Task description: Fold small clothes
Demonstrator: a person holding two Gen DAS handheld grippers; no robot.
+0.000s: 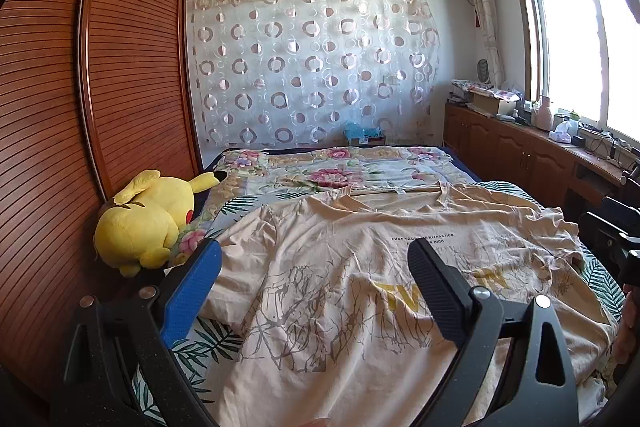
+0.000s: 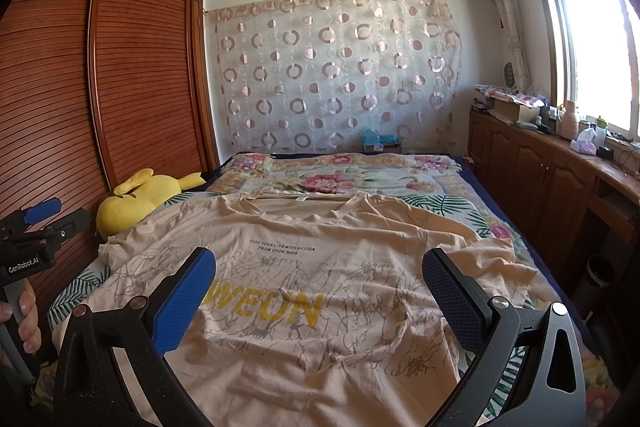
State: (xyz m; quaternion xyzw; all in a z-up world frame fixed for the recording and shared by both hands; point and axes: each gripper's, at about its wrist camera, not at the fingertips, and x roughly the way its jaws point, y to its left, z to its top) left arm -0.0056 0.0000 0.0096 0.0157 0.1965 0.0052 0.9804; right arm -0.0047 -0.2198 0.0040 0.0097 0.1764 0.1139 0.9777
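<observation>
A beige T-shirt [image 1: 360, 291] with yellow letters and grey line print lies spread face up on the bed, collar toward the far end; it also shows in the right wrist view [image 2: 320, 267]. My left gripper [image 1: 316, 259] is open and empty, hovering over the shirt's left part near the hem. My right gripper [image 2: 320, 267] is open and empty, hovering over the shirt's lower middle. The left gripper [image 2: 40, 223] shows at the left edge of the right wrist view, and part of the right gripper [image 1: 616, 231] at the right edge of the left wrist view.
A yellow plush toy [image 1: 148, 219] lies at the bed's left edge against the wooden wardrobe [image 1: 80, 107]. A floral quilt [image 2: 340, 175] covers the far bed. A wooden cabinet [image 2: 540, 163] with clutter runs along the right under the window.
</observation>
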